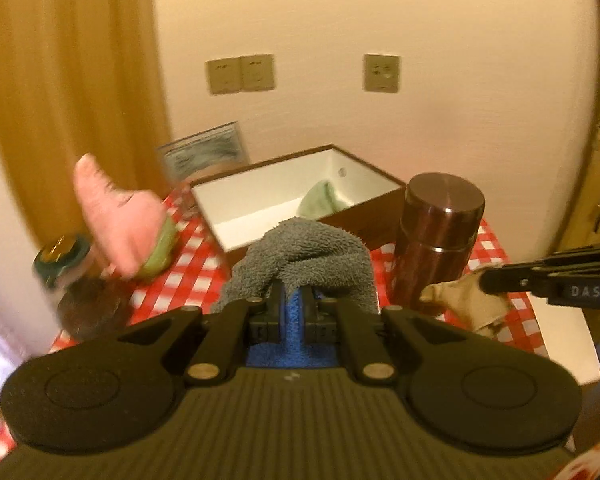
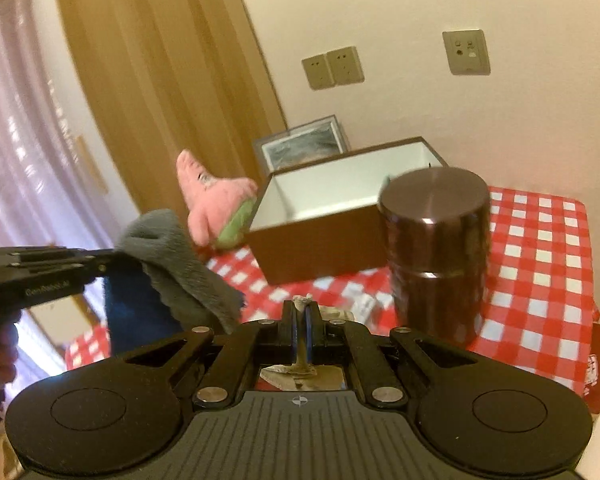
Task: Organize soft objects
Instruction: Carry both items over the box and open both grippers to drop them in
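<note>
Two claws are in view, both clamped on cloth. We are seeing the left gripper (image 1: 291,300) pinching a grey-and-blue towel (image 1: 300,252), which is draping over its fingertips. The right gripper (image 2: 302,314) is nipping a thin beige cloth (image 1: 466,304) between closed jaws. Ahead of both claws, an open brown box (image 1: 300,196) is sitting on the checked tablecloth (image 2: 540,248), a pale green cloth (image 1: 320,198) inside. A pink plush star (image 2: 208,200) is standing left of the box; a metal canister (image 2: 436,252) is just right-forward of the right gripper.
</note>
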`<state>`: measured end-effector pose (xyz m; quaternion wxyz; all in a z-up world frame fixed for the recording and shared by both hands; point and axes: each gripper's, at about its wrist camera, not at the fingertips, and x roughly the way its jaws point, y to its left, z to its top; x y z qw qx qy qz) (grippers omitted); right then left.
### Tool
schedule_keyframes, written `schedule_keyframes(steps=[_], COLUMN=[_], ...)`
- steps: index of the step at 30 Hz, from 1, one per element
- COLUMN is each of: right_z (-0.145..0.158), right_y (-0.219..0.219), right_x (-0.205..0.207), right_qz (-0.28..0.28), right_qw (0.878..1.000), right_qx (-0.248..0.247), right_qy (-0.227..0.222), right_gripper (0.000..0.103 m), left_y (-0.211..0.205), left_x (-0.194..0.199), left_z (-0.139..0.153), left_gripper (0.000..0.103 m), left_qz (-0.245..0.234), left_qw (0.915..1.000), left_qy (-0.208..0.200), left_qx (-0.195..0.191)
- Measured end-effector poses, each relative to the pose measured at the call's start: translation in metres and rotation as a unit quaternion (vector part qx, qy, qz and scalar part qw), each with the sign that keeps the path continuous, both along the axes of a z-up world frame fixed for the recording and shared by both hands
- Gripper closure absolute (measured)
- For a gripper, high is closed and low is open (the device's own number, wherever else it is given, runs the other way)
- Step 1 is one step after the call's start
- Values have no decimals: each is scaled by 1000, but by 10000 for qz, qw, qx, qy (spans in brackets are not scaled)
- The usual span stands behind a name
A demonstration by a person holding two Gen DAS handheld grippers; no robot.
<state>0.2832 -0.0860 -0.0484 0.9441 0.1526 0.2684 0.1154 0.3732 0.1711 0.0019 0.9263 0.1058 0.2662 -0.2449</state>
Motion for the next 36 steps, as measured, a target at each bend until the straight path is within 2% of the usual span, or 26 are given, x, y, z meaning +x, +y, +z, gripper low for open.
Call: schedule_keyframes(steps=[4,9,20,28,33,36], right_z=[8,21,70,77,63,49], right_y=[30,54,62,54,44,42], right_x=[23,52,142,221,262,285], right_qz=[-231,-403,-473,-821,-1106,-1246], right_qw=[9997,9991,9958,9942,9931,9920], right_qx=[-36,-95,-365,-275,-86,-139], right_qy=[-20,-111,-693,-643,-393,-175], right_gripper=[99,99,99,99,99,99], left_y=[5,10,18,-1,-13,-20], left_x=[35,74,170,253,299,321], left_z=[7,19,48,27,5,-11], left_gripper=[96,96,96,96,96,96], left_qz=[-372,-609,-670,-525,-528,-560], left_qw=[9993,9980,9962,9983,9985,9980], left_qy=[-28,-152,-557,-245,86,275], left_qx=[-7,-46,-93,-109,-64,69])
